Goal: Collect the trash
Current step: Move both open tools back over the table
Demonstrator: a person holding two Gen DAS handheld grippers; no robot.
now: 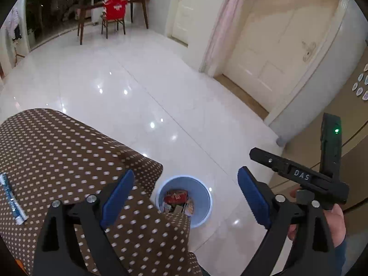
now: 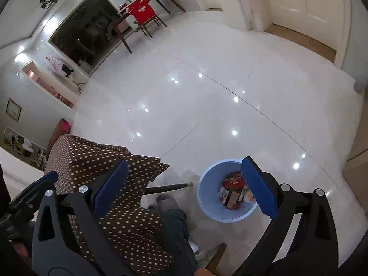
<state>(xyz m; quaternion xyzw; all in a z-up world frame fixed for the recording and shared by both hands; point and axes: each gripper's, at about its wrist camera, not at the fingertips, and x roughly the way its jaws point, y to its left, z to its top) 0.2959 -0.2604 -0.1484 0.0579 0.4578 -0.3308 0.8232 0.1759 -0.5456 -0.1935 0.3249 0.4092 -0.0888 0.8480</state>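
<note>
Progress is judged as well advanced but not complete. The blue bin point(image 2: 226, 191) stands on the white tiled floor point(image 2: 218, 105), just beside the corner of the table covered by the brown dotted cloth point(image 1: 69, 151). Several discarded items already lie in the bin: a red packet point(image 2: 233, 181) on top, with smaller boxes and wrappers beneath it; their exact kinds cannot be read. The bin is roughly part full, with its inner wall showing above the contents.

Left gripper point(image 1: 184, 197): jaws spread wide, nothing between the blue pads, positioned above the bin and the table edge. Right gripper point(image 2: 184, 188): jaws also spread wide and empty, with one pad in line with the bin rim in the right wrist view.

Remaining work: one blue-and-white tube point(image 1: 12, 200) lies on the cloth at the left edge of the left wrist view, well apart from the bin. It appears to be the next item to collect. Other parts of the tabletop are out of view.
</note>
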